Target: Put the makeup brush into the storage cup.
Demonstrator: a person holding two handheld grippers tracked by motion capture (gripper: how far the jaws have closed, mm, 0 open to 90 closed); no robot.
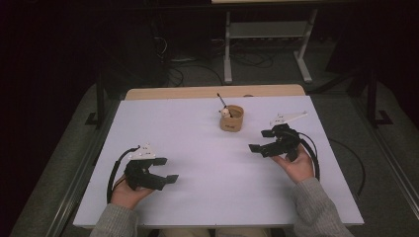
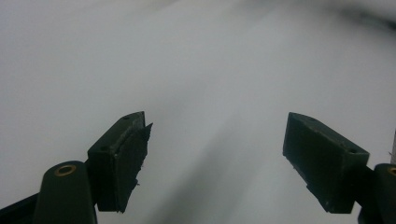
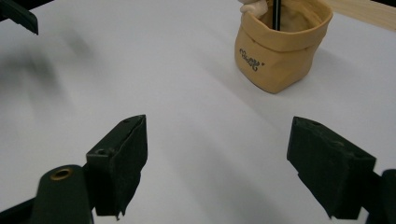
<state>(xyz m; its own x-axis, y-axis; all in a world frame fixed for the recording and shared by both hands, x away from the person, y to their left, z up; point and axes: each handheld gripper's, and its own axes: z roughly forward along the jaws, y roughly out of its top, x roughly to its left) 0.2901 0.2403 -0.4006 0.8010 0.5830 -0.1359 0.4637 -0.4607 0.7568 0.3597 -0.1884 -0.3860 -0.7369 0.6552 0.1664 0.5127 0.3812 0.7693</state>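
I hold my right gripper [image 1: 265, 140] just above the white table [image 1: 197, 148], its two jaws spread wide with nothing between them. My left gripper [image 1: 164, 169] is the same: wide open, empty, low over the near left part of the table. The thing nearest to my right gripper is the small tan pouch [image 1: 231, 118], which stands upright toward the far edge, a little left of and beyond that gripper. A thin black stick [image 1: 221, 100] leans out of its mouth, beside a small pale lump [image 1: 225, 112] whose nature I cannot tell.

I judge that the step in hand is the reach to this pouch. To do it well, I should bring the right gripper forward in a straight line, keep the jaws open until they stand on both sides of the stick, and close slowly. The pouch looks soft and light, so a sideways push can tip it.
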